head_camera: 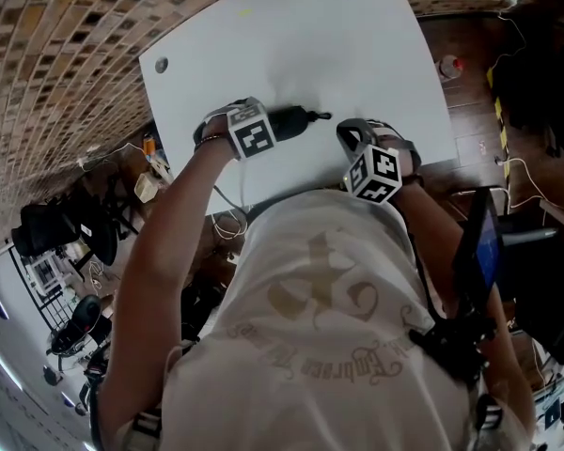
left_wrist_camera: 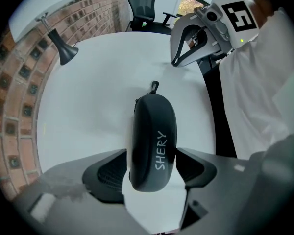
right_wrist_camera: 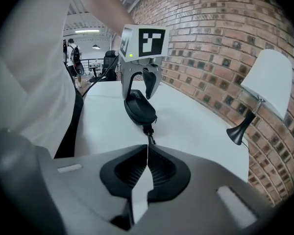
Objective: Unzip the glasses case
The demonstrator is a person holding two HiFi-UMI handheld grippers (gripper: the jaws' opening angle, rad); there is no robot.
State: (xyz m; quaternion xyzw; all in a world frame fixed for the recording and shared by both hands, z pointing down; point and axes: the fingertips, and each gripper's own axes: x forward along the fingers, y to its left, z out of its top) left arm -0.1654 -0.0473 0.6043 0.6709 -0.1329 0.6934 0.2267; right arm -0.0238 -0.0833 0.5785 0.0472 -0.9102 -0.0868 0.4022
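Left gripper view: the left gripper (left_wrist_camera: pixel 152 173) has its jaws spread wide, pads pressed on both sides of the glasses case (left_wrist_camera: pixel 153 141), which lies on the white desk (left_wrist_camera: pixel 88 97). The zipper pull (left_wrist_camera: pixel 154 87) sits at the case's far end and the seam looks closed, so unzipping seems not yet begun. The right gripper (left_wrist_camera: pixel 176 63) hovers near the pull, jaws together and empty. Count: one lamp (left_wrist_camera: pixel 63 50), one case, one pull, two grippers.
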